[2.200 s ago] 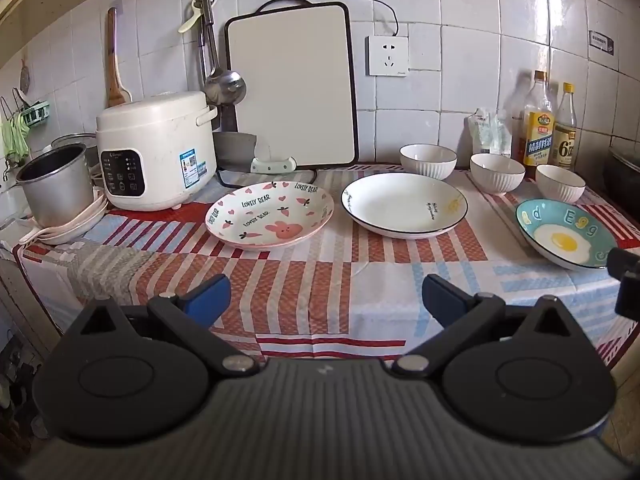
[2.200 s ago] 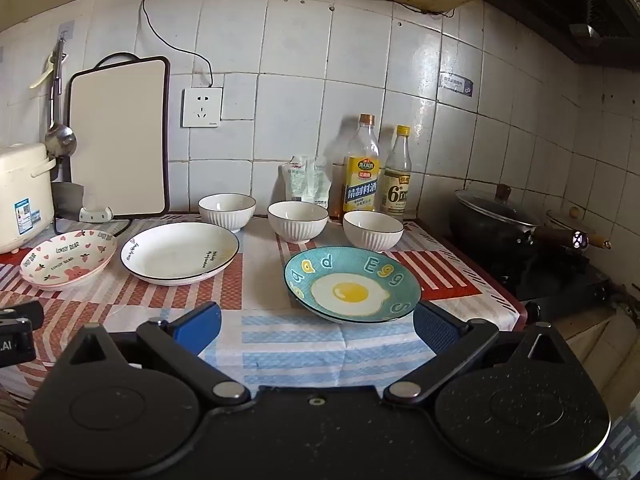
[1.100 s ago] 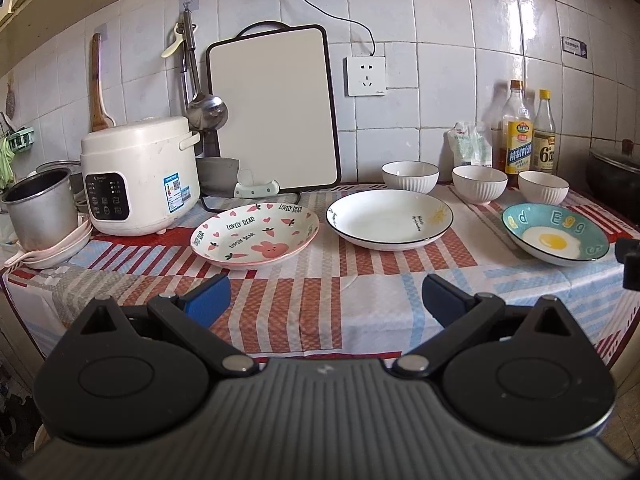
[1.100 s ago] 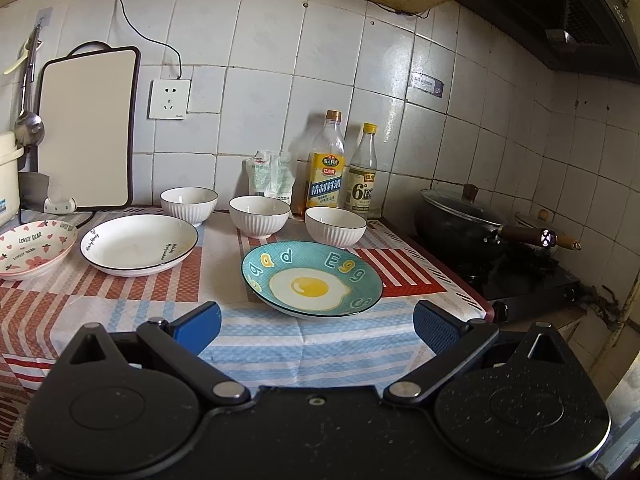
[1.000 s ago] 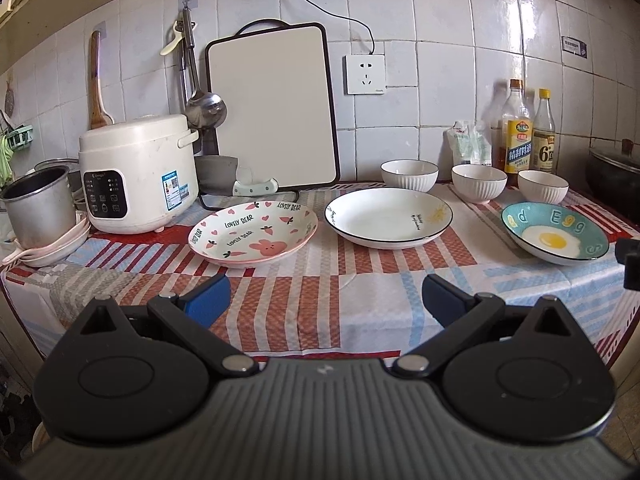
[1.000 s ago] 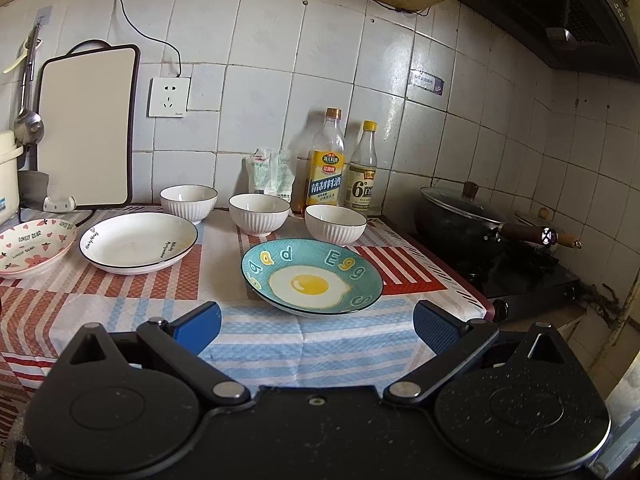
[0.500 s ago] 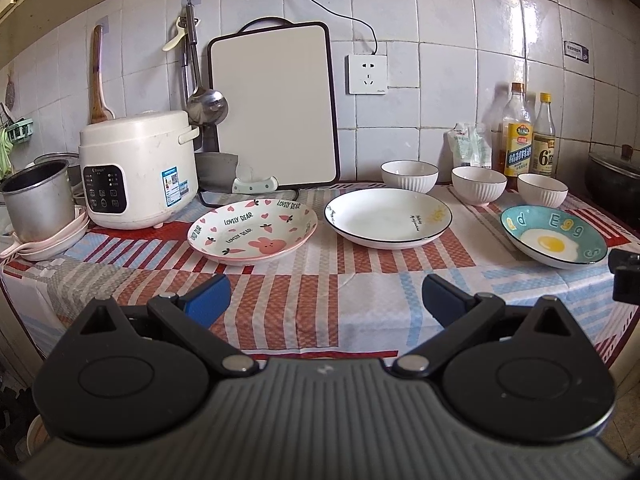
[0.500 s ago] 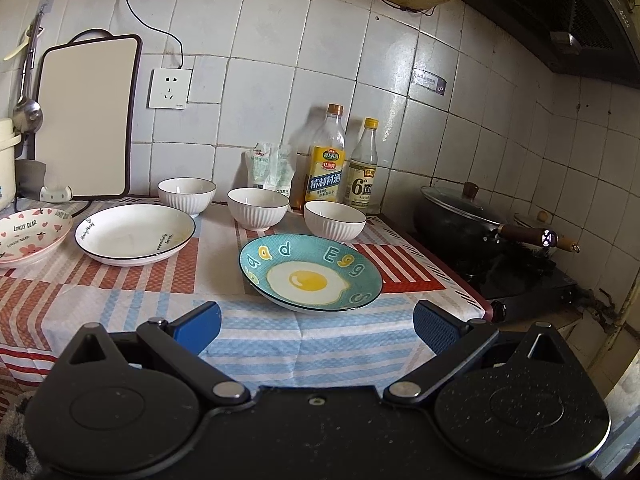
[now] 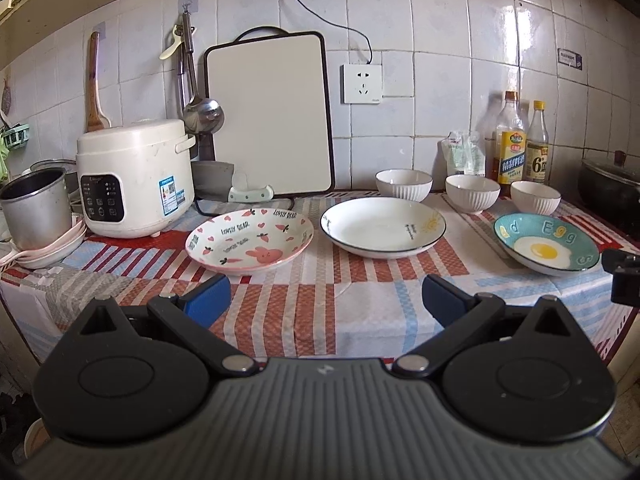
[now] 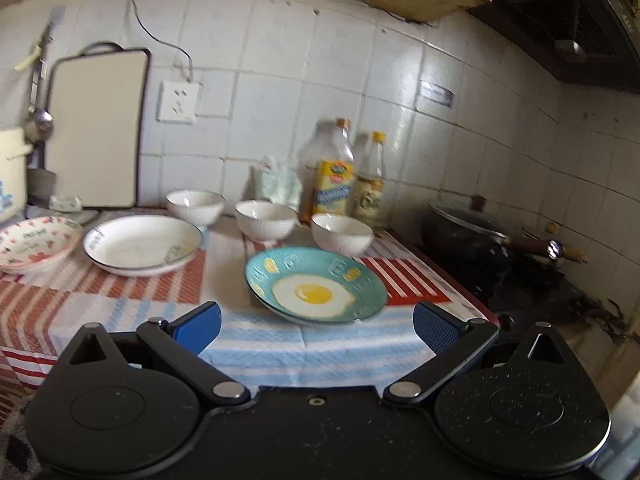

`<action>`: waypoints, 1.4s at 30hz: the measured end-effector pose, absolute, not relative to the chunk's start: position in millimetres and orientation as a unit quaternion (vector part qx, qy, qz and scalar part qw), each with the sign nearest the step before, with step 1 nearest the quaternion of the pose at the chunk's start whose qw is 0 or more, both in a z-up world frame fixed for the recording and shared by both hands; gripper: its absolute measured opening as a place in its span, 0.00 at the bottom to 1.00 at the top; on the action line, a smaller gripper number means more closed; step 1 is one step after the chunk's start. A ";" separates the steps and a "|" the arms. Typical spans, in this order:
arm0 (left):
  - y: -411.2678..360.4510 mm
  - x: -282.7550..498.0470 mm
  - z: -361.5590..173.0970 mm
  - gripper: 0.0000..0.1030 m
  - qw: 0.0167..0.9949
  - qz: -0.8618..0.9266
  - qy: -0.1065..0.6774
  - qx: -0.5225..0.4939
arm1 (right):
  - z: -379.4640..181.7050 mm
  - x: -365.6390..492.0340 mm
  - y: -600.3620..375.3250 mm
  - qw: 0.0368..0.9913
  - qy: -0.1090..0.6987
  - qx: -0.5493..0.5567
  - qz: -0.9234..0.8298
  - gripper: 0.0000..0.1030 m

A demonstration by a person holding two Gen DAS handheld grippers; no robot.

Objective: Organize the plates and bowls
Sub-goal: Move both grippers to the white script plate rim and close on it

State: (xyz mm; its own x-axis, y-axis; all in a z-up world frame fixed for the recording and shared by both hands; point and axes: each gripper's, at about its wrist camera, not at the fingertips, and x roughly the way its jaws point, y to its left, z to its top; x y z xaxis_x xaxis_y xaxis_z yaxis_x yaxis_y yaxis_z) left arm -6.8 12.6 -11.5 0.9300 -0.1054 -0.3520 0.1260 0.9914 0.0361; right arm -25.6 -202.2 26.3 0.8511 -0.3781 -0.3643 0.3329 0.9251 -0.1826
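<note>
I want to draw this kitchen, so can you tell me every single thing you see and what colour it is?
plates: 3, pink bunny, white, teal egg, in a row on the tablecloth
bowls: 3, white, in a row behind the plates
tablecloth: 1, red, blue and white check, over the counter
rice cooker: 1, white, far left
metal pot: 1, silver, left of the cooker
cutting board: 1, white with dark rim, leaning on the wall
ladle: 1, silver, hanging on the wall
socket: 1, white, on the wall
bottles: 2, yellow labels, behind the bowls
wok: 1, black, on the stove at right
left gripper: open, blue pads
right gripper: open, blue pads
</note>
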 end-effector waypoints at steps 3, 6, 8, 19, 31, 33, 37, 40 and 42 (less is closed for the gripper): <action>13.5 -2.7 0.5 1.00 0.984 -0.065 0.159 0.041 | 30.6 -18.3 -214.9 0.967 0.189 -0.062 -0.158 1.00; 12.9 10.8 9.0 1.00 0.987 -0.054 0.139 0.058 | 32.9 3.1 -232.8 0.971 0.194 -0.051 -0.129 1.00; 15.7 23.3 12.1 1.00 0.988 -0.061 0.131 0.055 | 34.5 14.5 -243.2 0.975 0.199 -0.021 -0.100 0.99; -3.5 129.2 5.9 0.72 0.956 -0.160 0.244 0.034 | 28.2 92.1 -226.7 0.968 0.242 0.021 0.062 0.69; -12.1 245.9 -51.1 0.53 0.899 -0.186 0.390 -0.076 | -27.6 209.7 -235.7 0.931 0.343 0.103 0.070 0.42; -14.6 258.4 -52.9 0.49 0.898 -0.174 0.398 -0.070 | -32.9 225.0 -239.6 0.926 0.356 0.109 0.066 0.42; -16.2 269.4 -56.6 0.45 0.901 -0.160 0.398 -0.064 | -37.1 243.2 -244.2 0.918 0.371 0.121 0.072 0.42; -15.4 270.1 -57.7 0.39 0.904 -0.153 0.393 -0.065 | -41.3 251.3 -245.4 0.914 0.380 0.128 0.069 0.37; -12.0 268.2 -58.8 0.36 0.904 -0.153 0.392 -0.072 | -42.6 254.7 -245.9 0.913 0.379 0.134 0.068 0.31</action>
State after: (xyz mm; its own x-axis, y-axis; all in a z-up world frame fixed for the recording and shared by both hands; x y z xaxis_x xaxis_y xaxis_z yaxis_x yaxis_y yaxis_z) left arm 268.2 -12.0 -58.8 0.6462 -0.3324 -0.6870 0.2202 0.9431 -0.2492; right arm 254.7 -245.9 -42.6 0.7036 0.2248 -0.6741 -0.0220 0.9551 0.2956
